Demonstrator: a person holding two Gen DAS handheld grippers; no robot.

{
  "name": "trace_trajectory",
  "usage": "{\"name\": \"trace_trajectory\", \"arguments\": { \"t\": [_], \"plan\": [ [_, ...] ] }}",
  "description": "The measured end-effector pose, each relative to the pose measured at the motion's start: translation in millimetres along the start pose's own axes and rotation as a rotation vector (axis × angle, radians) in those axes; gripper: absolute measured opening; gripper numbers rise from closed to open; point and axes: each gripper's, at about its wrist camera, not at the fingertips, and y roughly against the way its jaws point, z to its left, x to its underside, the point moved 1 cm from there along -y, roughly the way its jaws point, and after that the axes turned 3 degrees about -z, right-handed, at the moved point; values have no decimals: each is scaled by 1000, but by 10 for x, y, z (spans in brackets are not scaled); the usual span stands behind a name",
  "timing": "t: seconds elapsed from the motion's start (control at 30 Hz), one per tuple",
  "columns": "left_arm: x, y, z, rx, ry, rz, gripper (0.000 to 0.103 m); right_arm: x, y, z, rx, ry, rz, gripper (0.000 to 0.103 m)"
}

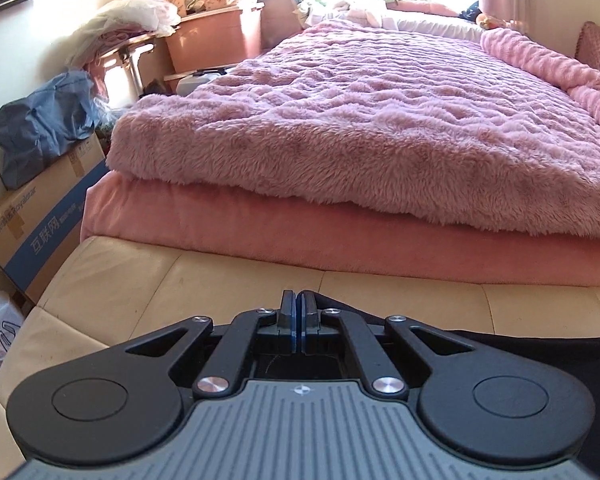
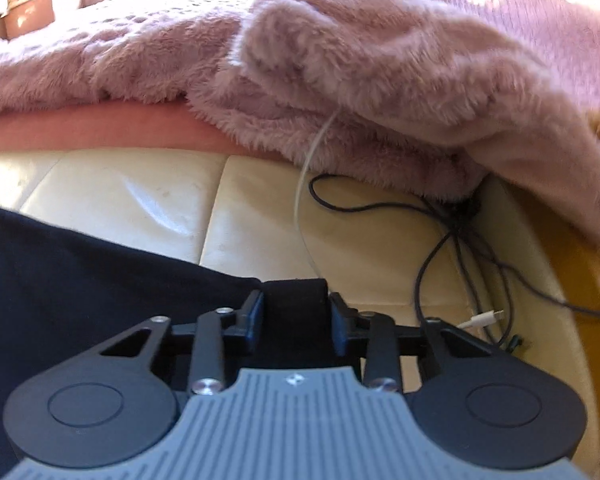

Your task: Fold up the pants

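The black pants [image 2: 80, 280] lie on the cream leather bed frame [image 2: 140, 196] at the foot of the bed. In the left wrist view a strip of the black pants [image 1: 540, 344] shows to the right of my left gripper [image 1: 299, 300], whose fingers are pressed together; cloth seems to run up to its right finger, but a grip cannot be made out. My right gripper [image 2: 296, 304] has its jaws apart with a corner of the pants lying between them.
A fluffy pink blanket [image 1: 360, 120] covers the bed above a pink mattress [image 1: 340, 240]. Black and white cables [image 2: 452, 240] lie on the frame to the right. Cardboard boxes [image 1: 40, 224] and a dark bag [image 1: 40, 136] stand at the left.
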Motion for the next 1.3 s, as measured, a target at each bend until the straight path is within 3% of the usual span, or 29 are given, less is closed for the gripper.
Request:
{"name": "trace_trajectory", "arguments": {
  "t": [0.07, 0.13, 0.5, 0.6, 0.73, 0.9, 1.07, 1.17, 1.23, 1.3],
  "plan": [
    [-2, 33, 33, 2, 6, -9, 1, -10, 77, 66, 35, 28, -20, 18],
    [-18, 76, 71, -6, 9, -25, 1, -2, 209, 74, 63, 18, -50, 4],
    [-227, 232, 314, -36, 20, -81, 1, 33, 1011, 15, 151, -194, -236, 0],
    [-259, 92, 298, -39, -12, -46, 1, 70, 1000, -131, 175, -298, -217, 0],
    [-243, -172, 180, -35, -52, 4, 1, 67, 767, -188, 211, -343, -158, 0],
    [-224, -569, -2, -53, -120, 64, 1, 81, 399, -123, 240, -329, -87, 0],
    [-227, -839, -102, -60, -150, 111, 1, 48, 168, -104, 259, -326, -47, 5],
    [-200, -925, -143, -54, -163, 140, 2, 55, 167, -126, 287, -347, -51, 18],
    [-182, -926, -142, -51, -159, 139, 14, 60, 183, -155, 292, -368, -57, 31],
    [-174, -884, -108, -38, -129, 124, 18, 63, 245, -152, 298, -382, -64, 37]
  ]
}}
